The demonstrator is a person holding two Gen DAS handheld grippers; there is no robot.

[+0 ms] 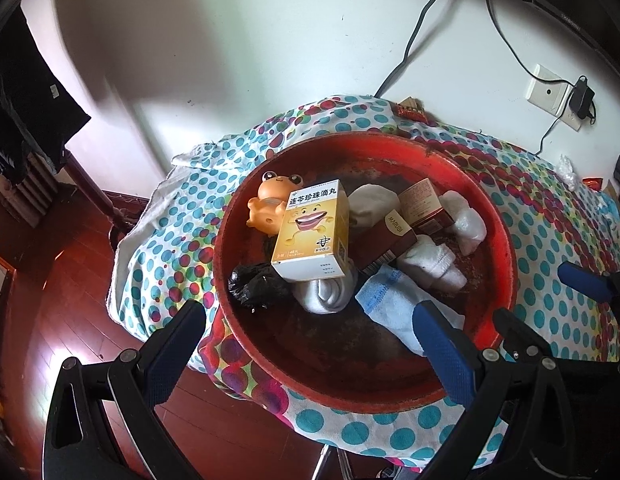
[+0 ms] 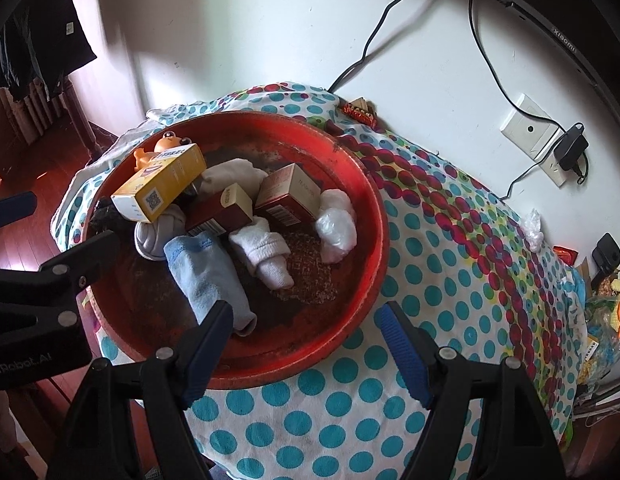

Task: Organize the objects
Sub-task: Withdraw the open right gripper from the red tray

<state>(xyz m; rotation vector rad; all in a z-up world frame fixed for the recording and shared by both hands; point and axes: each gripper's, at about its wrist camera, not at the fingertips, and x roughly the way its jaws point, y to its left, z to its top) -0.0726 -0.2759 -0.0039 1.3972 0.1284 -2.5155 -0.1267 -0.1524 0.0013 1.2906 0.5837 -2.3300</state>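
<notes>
Left wrist view: the left gripper (image 1: pixel 305 320) hangs with jaws spread wide and empty over the lower rim of a red basin (image 1: pixel 506 240) on a polka-dot cloth (image 1: pixel 550 312), where a yellow box (image 1: pixel 314 228), an orange frog toy (image 1: pixel 265 204), two brown boxes and rolled socks lie heaped at centre frame. In the right wrist view, the right gripper (image 2: pixel 305 344) also stands wide, gripping nothing, its left finger just above a light blue sock (image 2: pixel 207 276) lying loose in the basin at lower centre.
</notes>
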